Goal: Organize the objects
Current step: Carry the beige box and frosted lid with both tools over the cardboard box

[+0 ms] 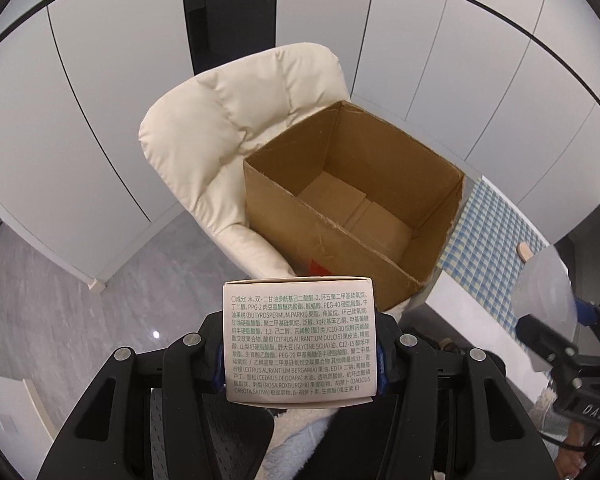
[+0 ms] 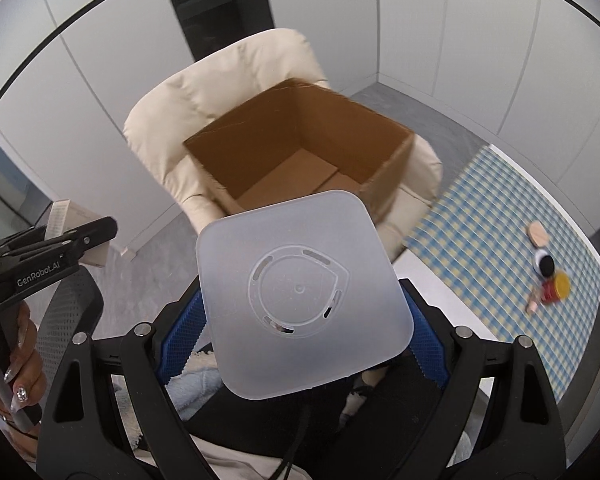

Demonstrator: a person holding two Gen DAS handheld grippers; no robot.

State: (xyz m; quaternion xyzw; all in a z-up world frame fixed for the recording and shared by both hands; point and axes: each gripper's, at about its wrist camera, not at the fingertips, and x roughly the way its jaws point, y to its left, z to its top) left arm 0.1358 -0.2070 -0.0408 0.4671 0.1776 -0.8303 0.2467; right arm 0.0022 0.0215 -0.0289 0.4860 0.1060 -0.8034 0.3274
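Observation:
My left gripper [image 1: 300, 354] is shut on a small beige carton [image 1: 300, 340] printed with fine text, held just short of an open, bare cardboard box [image 1: 352, 200]. That box [image 2: 300, 148] rests on a cream padded armchair [image 1: 228, 120]. My right gripper [image 2: 306, 320] is shut on a frosted translucent square container [image 2: 304, 292], its moulded base facing the camera, also near the box. In the right wrist view the left gripper [image 2: 48, 256] shows at the left edge with the carton [image 2: 76, 236] and a hand [image 2: 16, 364]. The right gripper's container [image 1: 548, 304] shows at the right in the left wrist view.
A table with a blue and yellow checked cloth [image 2: 500, 248] stands right of the chair [image 2: 228, 80]. On it lie a red jar with a yellow lid [image 2: 554, 288], a small black and white item [image 2: 542, 262] and a tan oval piece [image 2: 538, 234]. White panelled walls [image 1: 100, 100] stand behind; grey floor [image 1: 60, 304] lies left.

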